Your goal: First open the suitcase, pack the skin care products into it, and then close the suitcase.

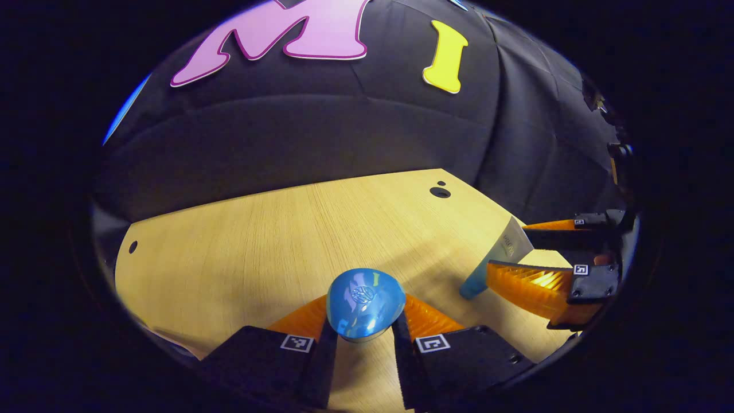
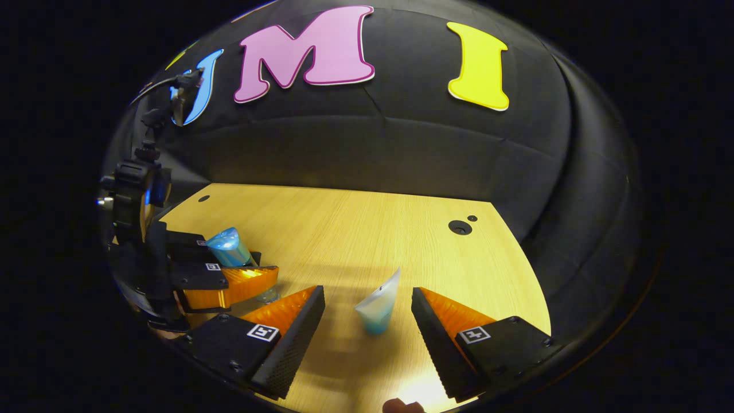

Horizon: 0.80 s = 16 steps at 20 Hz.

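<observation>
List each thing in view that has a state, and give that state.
Bottle: upright, gripped at both sides.
Tube: standing on its cap, free, between open jaws.
Left gripper: shut on the bottle.
Right gripper: open around the tube, not touching it.
Table: bare wood.

Between the fingers of the left hand-held gripper [image 1: 365,338]: a bottle [image 1: 365,302], over the worktop [image 1: 246,241]. To its right, a tube [image 2: 378,310] standing on the worktop, between the spread fingers of the right hand-held gripper [image 2: 367,321]. Behind everything, the booth wall [image 2: 373,143].
</observation>
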Motion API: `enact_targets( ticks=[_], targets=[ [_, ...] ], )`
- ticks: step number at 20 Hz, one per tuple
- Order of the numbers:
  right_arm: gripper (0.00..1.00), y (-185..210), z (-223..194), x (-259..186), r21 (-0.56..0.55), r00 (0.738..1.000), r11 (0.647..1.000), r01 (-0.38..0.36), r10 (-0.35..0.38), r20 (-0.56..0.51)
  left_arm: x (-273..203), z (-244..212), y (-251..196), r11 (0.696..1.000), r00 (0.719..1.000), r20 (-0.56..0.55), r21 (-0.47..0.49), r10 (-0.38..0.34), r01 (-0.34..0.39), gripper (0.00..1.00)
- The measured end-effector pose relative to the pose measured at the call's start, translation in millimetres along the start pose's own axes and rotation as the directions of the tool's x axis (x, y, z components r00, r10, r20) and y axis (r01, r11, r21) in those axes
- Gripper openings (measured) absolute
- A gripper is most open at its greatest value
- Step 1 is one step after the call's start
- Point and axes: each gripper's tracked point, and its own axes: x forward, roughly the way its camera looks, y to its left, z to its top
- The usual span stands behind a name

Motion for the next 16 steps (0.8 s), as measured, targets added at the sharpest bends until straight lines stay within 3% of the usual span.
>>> enact_targets(
  ticks=[3, 6, 7, 8, 10, 11, 12, 13, 14, 16],
  targets=[
    [0.97, -4.6, -18.1, 20.6, 0.017, 0.998, 1.000, 0.013, -0.012, -0.059, 0.0, -0.2, 1.5, 1.000, 1.000, -0.004, -0.018, -0.004, 0.004, 0.51],
    [0.98, -5.3, -31.8, 39.3, 0.042, 0.996, 0.999, 0.013, -0.009, -0.094, 0.7, -2.6, 1.2, 1.000, 1.000, -0.016, -0.019, 0.005, -0.006, 0.47],
    [0.93, -5.8, -37.3, 43.9, 0.051, 0.994, 0.999, 0.013, -0.008, -0.110, -0.7, -3.3, 1.5, 1.000, 1.000, -0.015, -0.021, 0.010, -0.010, 0.44],
    [0.82, -8.0, -44.2, 47.7, 0.042, 0.990, 0.999, 0.020, -0.014, -0.138, 0.0, -3.4, 1.5, 1.000, 1.000, -0.014, -0.023, 0.014, -0.014, 0.44],
    [0.37, -14.7, -40.4, 47.1, 0.037, 0.990, 0.999, 0.040, -0.035, -0.137, 1.9, -4.7, 0.9, 1.000, 1.000, -0.028, -0.006, 0.012, -0.012, 0.48],
    [0.32, -15.0, -41.5, 44.0, 0.043, 0.988, 0.998, 0.046, -0.039, -0.151, 1.2, -5.6, 2.3, 1.000, 0.999, -0.034, 0.014, 0.017, -0.017, 0.44],
    [0.36, -16.6, -40.0, 39.5, 0.045, 0.987, 0.998, 0.053, -0.046, -0.154, 1.1, -6.1, 1.9, 1.000, 0.998, -0.052, 0.024, 0.016, -0.015, 0.47],
    [0.27, -14.7, -34.7, 34.2, 0.049, 0.989, 0.998, 0.043, -0.036, -0.145, -1.1, -5.0, 1.8, 1.000, 0.998, -0.067, 0.027, 0.011, -0.010, 0.46],
    [0.32, -12.9, -25.9, 25.3, 0.042, 0.991, 0.998, 0.036, -0.030, -0.127, -4.7, -2.2, 1.8, 1.000, 0.997, -0.079, 0.018, 0.000, 0.001, 0.45],
    [0.31, -5.7, -5.0, 1.6, 0.016, 0.997, 1.000, 0.022, -0.020, -0.079, -17.4, 12.2, 4.3, 0.999, 0.998, -0.067, -0.029, -0.015, 0.013, 0.43]
  ],
)
